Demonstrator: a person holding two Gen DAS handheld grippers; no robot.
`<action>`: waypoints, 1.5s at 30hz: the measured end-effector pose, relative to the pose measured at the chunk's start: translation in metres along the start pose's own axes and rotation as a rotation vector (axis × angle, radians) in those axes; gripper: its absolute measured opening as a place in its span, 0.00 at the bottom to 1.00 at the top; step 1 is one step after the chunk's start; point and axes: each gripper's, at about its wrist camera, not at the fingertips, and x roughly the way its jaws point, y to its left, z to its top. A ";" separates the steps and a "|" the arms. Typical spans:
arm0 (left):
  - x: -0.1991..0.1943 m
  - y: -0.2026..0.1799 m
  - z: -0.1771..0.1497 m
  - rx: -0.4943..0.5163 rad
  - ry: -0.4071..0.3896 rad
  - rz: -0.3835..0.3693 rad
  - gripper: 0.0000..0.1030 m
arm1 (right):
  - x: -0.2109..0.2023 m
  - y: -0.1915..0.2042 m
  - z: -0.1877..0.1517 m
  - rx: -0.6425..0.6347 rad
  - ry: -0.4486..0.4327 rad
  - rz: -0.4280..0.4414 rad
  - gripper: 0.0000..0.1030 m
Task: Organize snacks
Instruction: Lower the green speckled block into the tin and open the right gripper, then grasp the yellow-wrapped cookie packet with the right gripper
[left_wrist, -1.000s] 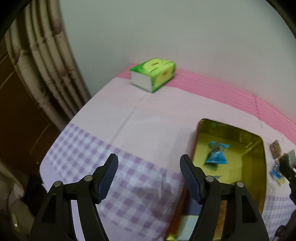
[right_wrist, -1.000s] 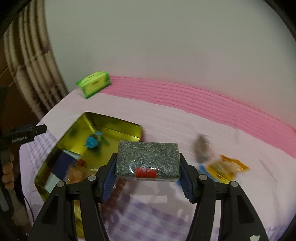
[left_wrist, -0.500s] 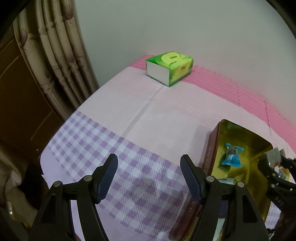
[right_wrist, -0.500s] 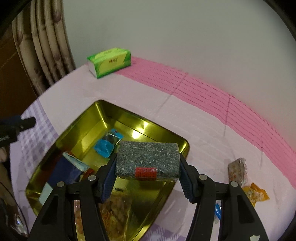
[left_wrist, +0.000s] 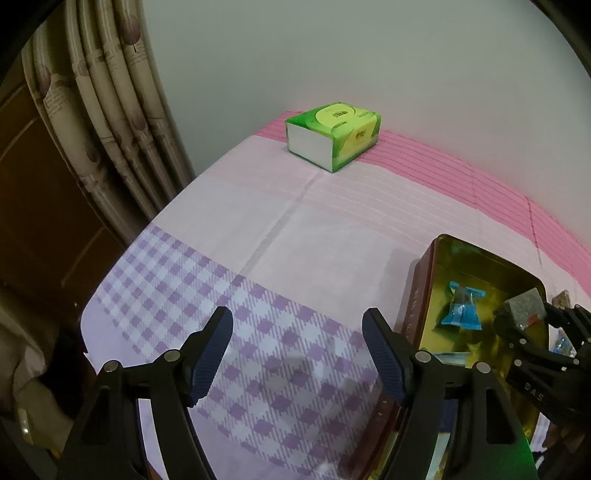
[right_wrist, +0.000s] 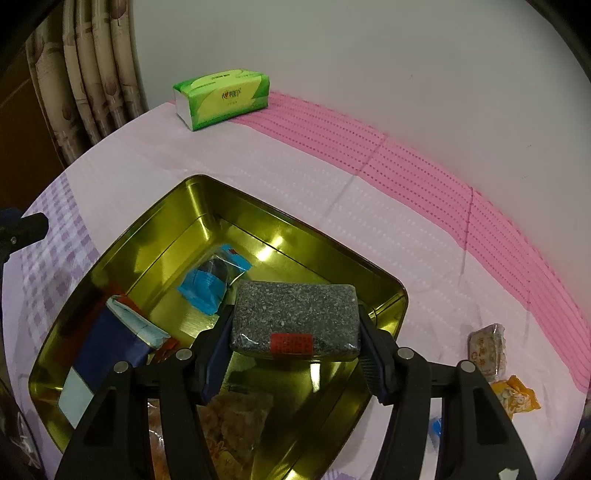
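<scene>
My right gripper (right_wrist: 293, 343) is shut on a dark speckled snack bar (right_wrist: 295, 319) with a red label and holds it over the gold tin (right_wrist: 207, 192). The tin holds a blue wrapped snack (right_wrist: 207, 284), a dark blue and white packet (right_wrist: 103, 350) and a pale crumbly snack (right_wrist: 229, 421). My left gripper (left_wrist: 297, 354) is open and empty over the checked cloth, left of the tin (left_wrist: 421, 295). The bar also shows in the left wrist view (left_wrist: 521, 312), inside the tin's right side.
A green tissue box (right_wrist: 221, 98) stands at the table's far left by the wall. Loose snacks lie right of the tin: a clear wrapped one (right_wrist: 487, 349), an orange packet (right_wrist: 517, 397) and a blue one (right_wrist: 436, 432). A curtain (left_wrist: 110, 110) hangs left of the table.
My right gripper has carried the bar leftward from the cloth to over the tin and lower into it. My left gripper has drawn back to the left, away from the tin.
</scene>
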 end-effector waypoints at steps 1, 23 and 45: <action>0.000 0.000 0.000 0.002 -0.001 0.000 0.71 | 0.001 0.000 0.000 0.001 0.002 0.002 0.56; 0.001 -0.004 -0.002 0.026 0.008 -0.011 0.71 | -0.037 -0.019 -0.006 0.085 -0.061 0.009 0.57; 0.002 -0.007 -0.004 0.039 0.026 -0.017 0.71 | -0.081 -0.197 -0.114 0.471 -0.012 -0.173 0.57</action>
